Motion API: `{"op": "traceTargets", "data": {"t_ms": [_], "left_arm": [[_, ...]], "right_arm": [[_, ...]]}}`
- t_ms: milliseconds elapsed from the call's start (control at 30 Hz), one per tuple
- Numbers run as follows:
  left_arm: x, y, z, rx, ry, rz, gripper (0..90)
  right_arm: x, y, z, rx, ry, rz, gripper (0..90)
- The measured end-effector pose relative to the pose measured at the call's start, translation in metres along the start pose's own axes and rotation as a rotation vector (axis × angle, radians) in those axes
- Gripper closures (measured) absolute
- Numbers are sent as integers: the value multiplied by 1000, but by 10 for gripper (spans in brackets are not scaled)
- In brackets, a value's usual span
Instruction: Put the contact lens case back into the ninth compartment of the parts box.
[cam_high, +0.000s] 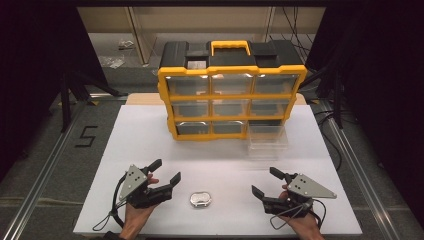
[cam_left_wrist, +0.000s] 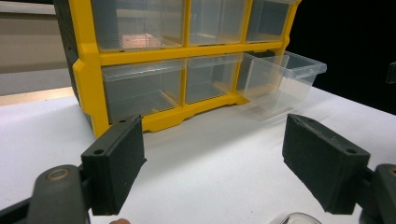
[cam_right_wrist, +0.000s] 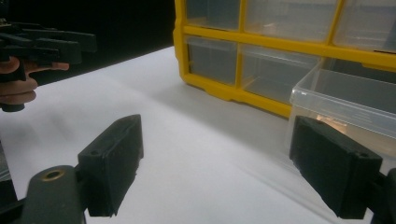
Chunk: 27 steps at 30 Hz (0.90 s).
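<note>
A yellow and black organizer (cam_high: 230, 90) with clear drawers stands at the back middle of the white table (cam_high: 145, 145). One clear drawer (cam_high: 268, 141) is out of its bottom-right slot and rests on the table in front of it; it shows in the left gripper view (cam_left_wrist: 285, 79) and the right gripper view (cam_right_wrist: 345, 102) too. A small shiny metal piece (cam_high: 200, 200) lies near the front edge between the hands. My left gripper (cam_high: 166, 172) is open to its left, jaws wide apart and empty (cam_left_wrist: 215, 172). My right gripper (cam_high: 265, 182) is open to its right, also empty (cam_right_wrist: 215, 172).
Metal rails (cam_high: 55, 150) run along both sides of the table. A black "5" mark (cam_high: 86, 136) sits on the floor at left. Tripod legs (cam_high: 75, 90) stand at the back left. Bare white surface lies between the grippers and the organizer.
</note>
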<state>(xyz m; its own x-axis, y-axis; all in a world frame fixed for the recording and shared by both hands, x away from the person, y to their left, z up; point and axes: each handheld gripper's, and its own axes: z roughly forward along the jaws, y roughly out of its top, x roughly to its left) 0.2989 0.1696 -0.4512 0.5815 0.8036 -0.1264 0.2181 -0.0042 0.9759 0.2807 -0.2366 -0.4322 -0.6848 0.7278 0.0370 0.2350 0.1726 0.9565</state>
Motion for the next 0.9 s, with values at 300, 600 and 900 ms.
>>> {"op": "traceTargets", "data": {"t_ms": [300,600,900], "left_arm": [[0,0,0,-4,0,1,203],[0,0,0,-9,4,-1,204],[0,0,-1,-15,8,-3,206]], "right_arm": [[1,5,3,28,25,-13,184],[8,24,14,125,109,-89,193],[28,44,37,231,214,-190,202]]}}
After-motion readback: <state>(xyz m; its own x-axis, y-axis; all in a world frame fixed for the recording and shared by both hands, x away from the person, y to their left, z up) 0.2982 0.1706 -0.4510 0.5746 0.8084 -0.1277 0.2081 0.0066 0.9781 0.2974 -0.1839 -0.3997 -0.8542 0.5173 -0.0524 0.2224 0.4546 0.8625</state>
